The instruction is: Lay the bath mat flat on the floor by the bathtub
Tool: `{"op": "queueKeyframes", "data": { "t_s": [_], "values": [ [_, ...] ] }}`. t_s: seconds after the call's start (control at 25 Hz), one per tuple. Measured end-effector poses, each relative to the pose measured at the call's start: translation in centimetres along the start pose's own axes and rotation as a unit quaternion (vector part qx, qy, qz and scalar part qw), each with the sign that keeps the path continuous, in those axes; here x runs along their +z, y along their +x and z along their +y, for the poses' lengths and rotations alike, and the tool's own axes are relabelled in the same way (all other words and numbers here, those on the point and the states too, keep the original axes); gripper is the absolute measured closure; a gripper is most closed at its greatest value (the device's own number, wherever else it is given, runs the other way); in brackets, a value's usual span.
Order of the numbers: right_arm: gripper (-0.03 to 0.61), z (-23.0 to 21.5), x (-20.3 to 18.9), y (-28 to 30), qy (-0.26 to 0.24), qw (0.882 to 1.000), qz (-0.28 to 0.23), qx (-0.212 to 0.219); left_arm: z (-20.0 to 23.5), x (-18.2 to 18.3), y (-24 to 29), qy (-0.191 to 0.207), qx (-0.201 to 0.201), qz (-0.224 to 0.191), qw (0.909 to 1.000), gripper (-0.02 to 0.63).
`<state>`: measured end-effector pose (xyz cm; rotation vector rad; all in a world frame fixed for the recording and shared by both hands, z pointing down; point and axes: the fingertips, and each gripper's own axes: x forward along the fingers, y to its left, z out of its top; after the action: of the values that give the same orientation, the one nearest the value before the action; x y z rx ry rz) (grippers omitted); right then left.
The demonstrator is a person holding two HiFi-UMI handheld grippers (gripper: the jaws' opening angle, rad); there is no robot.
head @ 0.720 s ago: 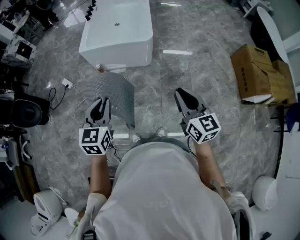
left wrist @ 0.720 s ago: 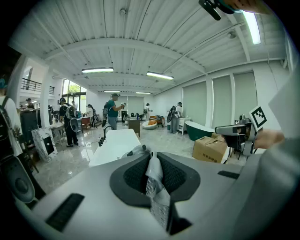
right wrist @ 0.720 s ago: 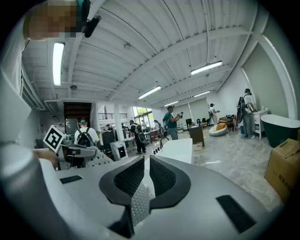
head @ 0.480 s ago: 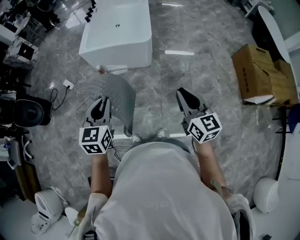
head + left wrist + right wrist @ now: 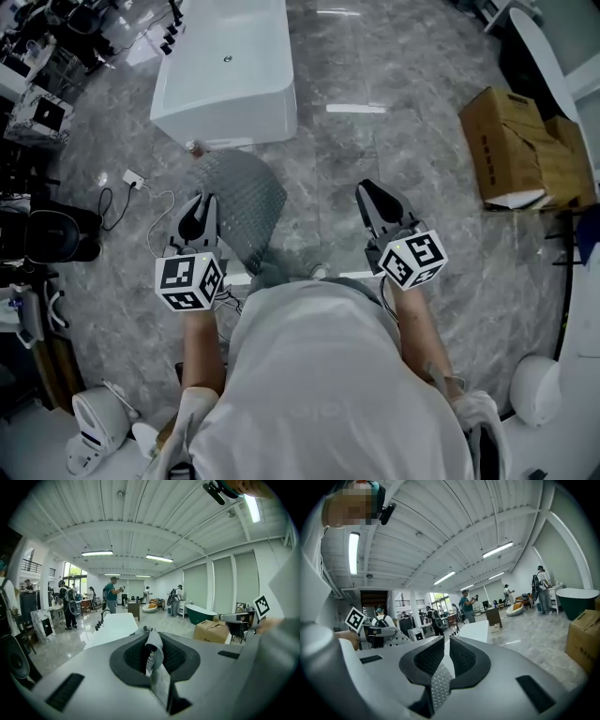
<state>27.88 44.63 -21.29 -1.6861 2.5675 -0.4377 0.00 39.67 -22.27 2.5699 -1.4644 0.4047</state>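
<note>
The grey studded bath mat (image 5: 242, 202) hangs in a crumpled fold from my left gripper (image 5: 199, 214), which is shut on its edge. Its lower end trails down to the person's feet. In the left gripper view a fold of the mat (image 5: 153, 644) sticks up between the jaws. The white bathtub (image 5: 225, 84) stands on the marble floor just beyond the mat. My right gripper (image 5: 372, 199) hovers over bare floor to the right, apart from the mat, its jaws nearly together with nothing seen held. The right gripper view shows the bathtub (image 5: 476, 631) past the jaws.
A cardboard box (image 5: 520, 145) stands at the right. A power strip with its cable (image 5: 131, 178) lies on the floor left of the mat, near a black seat (image 5: 52, 234). A white device (image 5: 98, 422) sits at the lower left. Several people stand far across the hall.
The hanging mat has swung and spread a little to the right. The tub has shifted up and left in the head view. Both grippers have hardly moved.
</note>
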Motion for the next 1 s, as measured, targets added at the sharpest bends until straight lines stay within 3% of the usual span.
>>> {"op": "queueKeyframes", "data": {
  "t_s": [0.44,1.0],
  "values": [
    [0.518,-1.2,-1.1,8.3,0.021,0.999,0.023,-0.027,4.6,1.7,7.8,0.007,-0.039,0.003,0.9992,0.566],
    [0.518,1.3,-3.7,25.8,0.039,0.995,0.077,-0.05,18.9,0.7,18.9,-0.019,-0.074,0.048,0.9959,0.568]
  ]
}}
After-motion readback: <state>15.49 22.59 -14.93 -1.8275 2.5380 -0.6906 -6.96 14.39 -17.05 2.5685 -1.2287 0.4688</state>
